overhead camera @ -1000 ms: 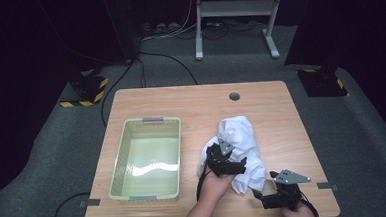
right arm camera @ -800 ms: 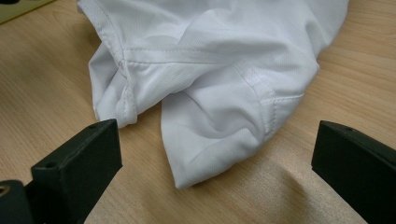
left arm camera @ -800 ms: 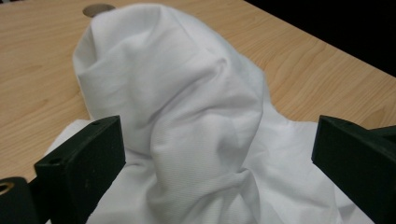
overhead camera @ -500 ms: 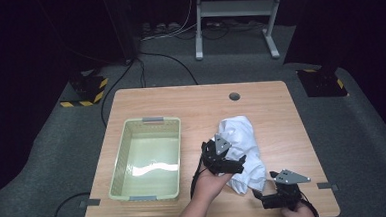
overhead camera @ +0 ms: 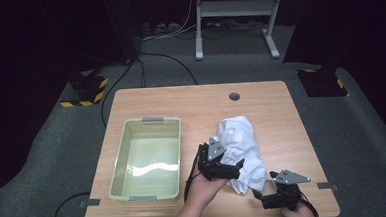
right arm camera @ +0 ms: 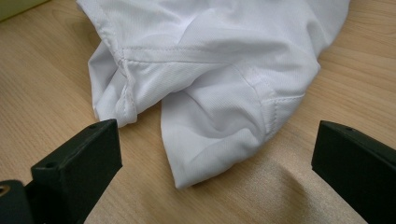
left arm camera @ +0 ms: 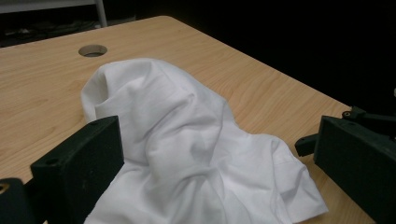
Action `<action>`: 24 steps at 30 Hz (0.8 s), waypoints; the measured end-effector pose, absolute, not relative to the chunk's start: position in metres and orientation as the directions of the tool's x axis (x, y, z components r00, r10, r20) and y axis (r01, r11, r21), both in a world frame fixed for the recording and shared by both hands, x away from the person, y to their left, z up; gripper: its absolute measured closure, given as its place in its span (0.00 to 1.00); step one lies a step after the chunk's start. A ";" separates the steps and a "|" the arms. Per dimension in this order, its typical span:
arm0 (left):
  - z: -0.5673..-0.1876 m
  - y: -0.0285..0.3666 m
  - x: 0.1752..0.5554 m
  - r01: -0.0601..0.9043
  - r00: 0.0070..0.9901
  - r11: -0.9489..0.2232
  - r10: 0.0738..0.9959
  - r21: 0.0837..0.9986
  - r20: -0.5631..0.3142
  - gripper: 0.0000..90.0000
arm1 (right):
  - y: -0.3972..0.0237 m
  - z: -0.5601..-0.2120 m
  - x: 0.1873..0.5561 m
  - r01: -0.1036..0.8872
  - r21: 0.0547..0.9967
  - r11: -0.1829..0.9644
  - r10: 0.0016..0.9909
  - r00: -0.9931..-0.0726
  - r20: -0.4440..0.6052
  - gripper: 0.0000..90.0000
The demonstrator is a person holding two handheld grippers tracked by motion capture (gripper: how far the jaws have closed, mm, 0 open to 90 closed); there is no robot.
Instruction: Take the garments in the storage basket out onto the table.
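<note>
A crumpled white cloth (overhead camera: 243,141) lies on the right half of the wooden table (overhead camera: 191,108). My left gripper (overhead camera: 232,162) hovers at its left side. Its jaws have just been opening and stand wide in the left gripper view, the cloth (left arm camera: 177,126) heaped between them with neither pad pressing on it. My right gripper (overhead camera: 262,189) rests low near the table's front edge and is open. The cloth's hemmed corner (right arm camera: 205,154) lies on the wood just ahead of its jaws, untouched.
A pale green plastic bin (overhead camera: 144,122) stands empty on the left half of the table. There is a round cable hole (overhead camera: 234,96) near the far edge. Beyond the table a white metal stand (overhead camera: 236,8) and cables lie on the dark floor.
My left gripper has drifted slightly left and lifted a little beside the cloth. The right gripper and the cloth have stayed where they were.
</note>
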State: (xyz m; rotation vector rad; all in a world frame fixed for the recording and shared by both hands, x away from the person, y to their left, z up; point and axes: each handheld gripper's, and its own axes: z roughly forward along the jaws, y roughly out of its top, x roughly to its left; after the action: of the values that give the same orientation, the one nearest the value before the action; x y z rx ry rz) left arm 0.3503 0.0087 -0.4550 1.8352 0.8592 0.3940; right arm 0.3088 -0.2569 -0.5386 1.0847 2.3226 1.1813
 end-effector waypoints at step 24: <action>-0.508 0.032 0.285 0.365 0.706 -0.251 0.703 0.897 -0.091 0.01 | -0.256 -0.539 0.308 0.482 0.791 0.376 0.748 -0.661 0.048 0.01</action>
State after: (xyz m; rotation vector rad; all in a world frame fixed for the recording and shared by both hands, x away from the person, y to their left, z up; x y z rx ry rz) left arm 0.2853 0.0318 -0.5078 1.8649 0.8335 0.4026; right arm 0.3084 -0.2562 -0.5386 1.0797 2.3216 1.1735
